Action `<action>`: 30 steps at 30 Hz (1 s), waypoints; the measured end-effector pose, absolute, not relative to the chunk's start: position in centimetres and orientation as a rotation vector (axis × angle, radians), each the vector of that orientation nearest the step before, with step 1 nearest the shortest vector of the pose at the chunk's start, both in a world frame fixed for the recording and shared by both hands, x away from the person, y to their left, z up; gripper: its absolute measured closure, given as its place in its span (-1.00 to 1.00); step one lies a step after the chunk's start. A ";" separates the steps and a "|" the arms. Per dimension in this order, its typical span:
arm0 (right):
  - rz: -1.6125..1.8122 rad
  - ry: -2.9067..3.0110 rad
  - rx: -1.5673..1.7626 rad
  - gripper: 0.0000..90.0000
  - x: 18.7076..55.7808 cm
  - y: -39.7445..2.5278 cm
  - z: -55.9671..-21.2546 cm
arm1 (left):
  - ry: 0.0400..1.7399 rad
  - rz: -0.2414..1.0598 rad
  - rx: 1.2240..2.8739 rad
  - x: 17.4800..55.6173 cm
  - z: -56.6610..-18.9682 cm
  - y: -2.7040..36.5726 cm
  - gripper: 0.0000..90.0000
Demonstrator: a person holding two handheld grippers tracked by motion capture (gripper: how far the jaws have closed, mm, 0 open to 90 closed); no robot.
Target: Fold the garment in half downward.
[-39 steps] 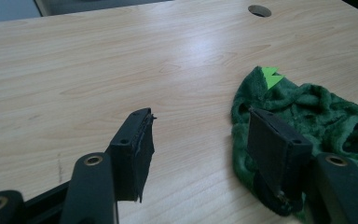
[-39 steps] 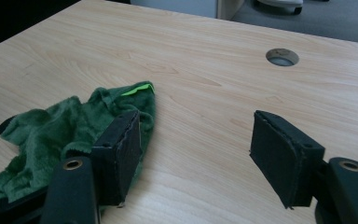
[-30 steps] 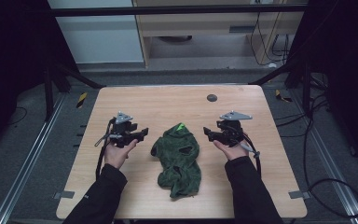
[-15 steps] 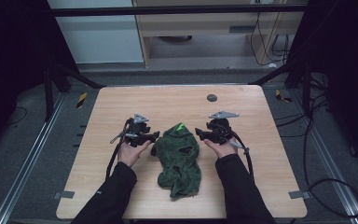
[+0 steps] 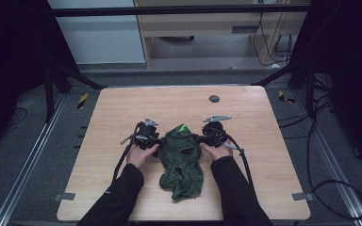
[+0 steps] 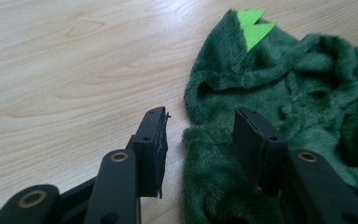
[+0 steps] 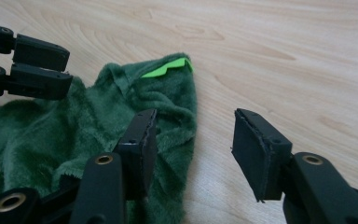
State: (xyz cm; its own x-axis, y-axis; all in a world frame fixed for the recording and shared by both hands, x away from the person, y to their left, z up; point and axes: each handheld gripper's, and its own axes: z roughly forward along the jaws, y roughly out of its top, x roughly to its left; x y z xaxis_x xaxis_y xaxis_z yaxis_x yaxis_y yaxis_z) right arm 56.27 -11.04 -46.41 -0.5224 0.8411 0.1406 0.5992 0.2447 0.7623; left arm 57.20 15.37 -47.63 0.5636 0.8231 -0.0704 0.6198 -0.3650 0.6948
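A crumpled dark green plush garment [image 5: 181, 160] lies in the middle of the wooden table [image 5: 122, 108], with a bright green spike [image 5: 183, 127] at its far end. My left gripper [image 5: 158, 140] is at the garment's upper left edge. In the left gripper view it [image 6: 199, 116] is open, and the fabric's edge [image 6: 307, 93] sits between the jaws. My right gripper [image 5: 199, 138] is at the upper right edge. In the right gripper view it [image 7: 193, 121] is open too, one jaw over the plush [image 7: 51, 135] and the other over bare wood. The left gripper [image 7: 67, 67] also appears there, at the top left.
A small dark disc [image 5: 214, 99] lies near the table's far edge. Black cables [image 5: 245, 160] trail from both grippers across the table top. Dark frame legs and floor cables surround the table, and a cabinet stands beyond it.
Both grippers have moved inward from the sides and now meet the garment's upper edges. The garment itself has not visibly shifted.
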 end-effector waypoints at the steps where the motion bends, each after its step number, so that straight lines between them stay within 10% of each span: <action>1: 1.140 2.238 1.344 0.15 56.4 -10.8 -46.8 | 1.157 0.368 2.107 57.3 -47.8 15.4 0.23; 30: 1.071 2.342 1.402 0.86 57.0 -9.3 -49.3 | 1.196 0.279 2.092 57.2 -48.7 15.0 0.86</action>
State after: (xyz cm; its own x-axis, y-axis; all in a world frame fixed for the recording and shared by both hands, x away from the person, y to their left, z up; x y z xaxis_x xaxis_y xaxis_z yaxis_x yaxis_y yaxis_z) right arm 56.96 -9.28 -49.34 -0.5258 0.8315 0.1794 0.6794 0.2837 0.6767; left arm 57.18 15.00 -48.74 0.5506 0.8213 -0.1498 0.6703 -0.3279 0.6657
